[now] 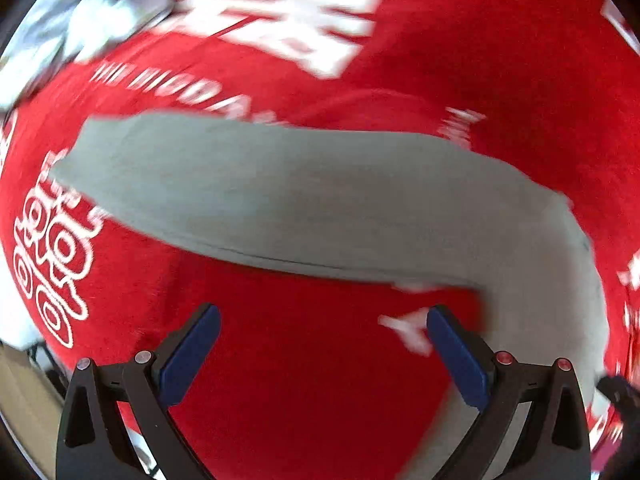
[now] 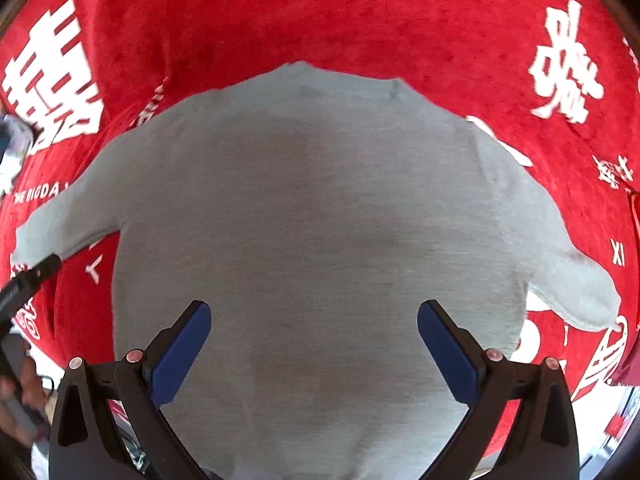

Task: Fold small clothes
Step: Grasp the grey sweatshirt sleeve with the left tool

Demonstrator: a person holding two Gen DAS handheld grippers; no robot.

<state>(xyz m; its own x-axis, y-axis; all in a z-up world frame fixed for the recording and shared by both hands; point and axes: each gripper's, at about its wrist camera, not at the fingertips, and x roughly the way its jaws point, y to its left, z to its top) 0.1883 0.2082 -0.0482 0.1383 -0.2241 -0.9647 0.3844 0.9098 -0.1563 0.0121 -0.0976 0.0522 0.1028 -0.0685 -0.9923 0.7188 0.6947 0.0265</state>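
A small grey long-sleeved shirt (image 2: 312,208) lies flat on a red cloth (image 2: 360,12) with white characters, both sleeves spread outward. My right gripper (image 2: 314,334) hovers open above the shirt's lower body, its blue pads (image 2: 182,354) wide apart and holding nothing. In the blurred left wrist view one grey sleeve (image 1: 280,200) stretches across the red cloth (image 1: 312,380). Below that sleeve, over bare red cloth, my left gripper (image 1: 324,338) is open and holds nothing. The tip of the left gripper (image 2: 36,276) shows near the sleeve's cuff in the right wrist view.
The red cloth covers the whole work surface. Blurred grey and teal objects (image 1: 100,0) lie beyond its far left edge. A hand (image 2: 20,392) on the other gripper's handle shows at the lower left of the right wrist view.
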